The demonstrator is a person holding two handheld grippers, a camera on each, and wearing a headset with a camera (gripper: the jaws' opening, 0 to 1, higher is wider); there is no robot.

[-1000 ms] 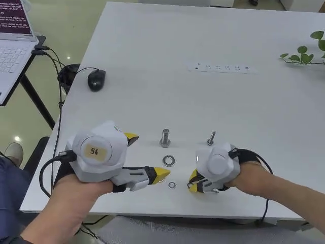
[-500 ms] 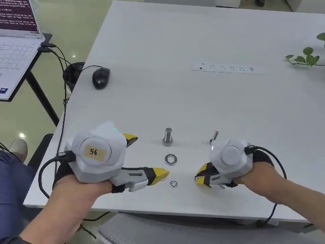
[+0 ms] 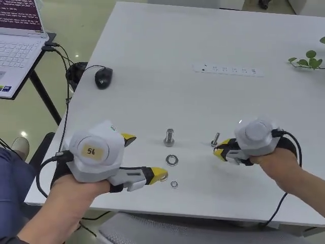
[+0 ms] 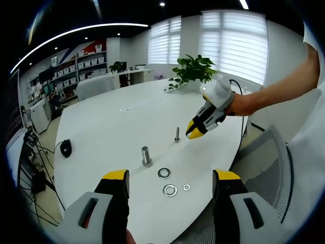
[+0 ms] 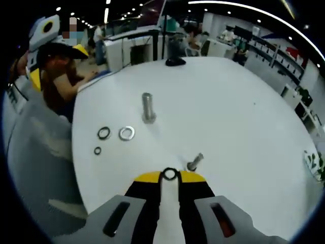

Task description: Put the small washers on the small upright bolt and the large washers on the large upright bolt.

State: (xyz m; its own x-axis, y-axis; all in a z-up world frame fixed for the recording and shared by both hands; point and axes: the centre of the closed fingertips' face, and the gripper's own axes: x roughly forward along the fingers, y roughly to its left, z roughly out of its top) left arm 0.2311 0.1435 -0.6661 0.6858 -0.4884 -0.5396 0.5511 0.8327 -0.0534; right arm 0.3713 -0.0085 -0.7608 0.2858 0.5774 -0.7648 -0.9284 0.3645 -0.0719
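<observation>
1. Right hand reaches in from the right side of the table [image 3: 152, 76]. The right gripper [image 5: 169, 179] points at the small bolt [image 5: 194, 161], tips just beside it.
2. Right jaws are narrow, pinching a small washer [image 5: 169, 174] on edge, its hole open to the right gripper view.
3. Left hand is low at the table's near edge. The left gripper [image 4: 171, 176] has wide jaws with nothing between them.
4. The large bolt [image 4: 147, 156] stands upright on its head, mid-table; the small bolt is upright too, well apart from it.
5. A large washer [image 4: 164, 173] lies flat in front of the large bolt. A second large washer [image 4: 169, 190] and a loose small washer [image 4: 186, 187] lie nearer the left jaws.
</observation>
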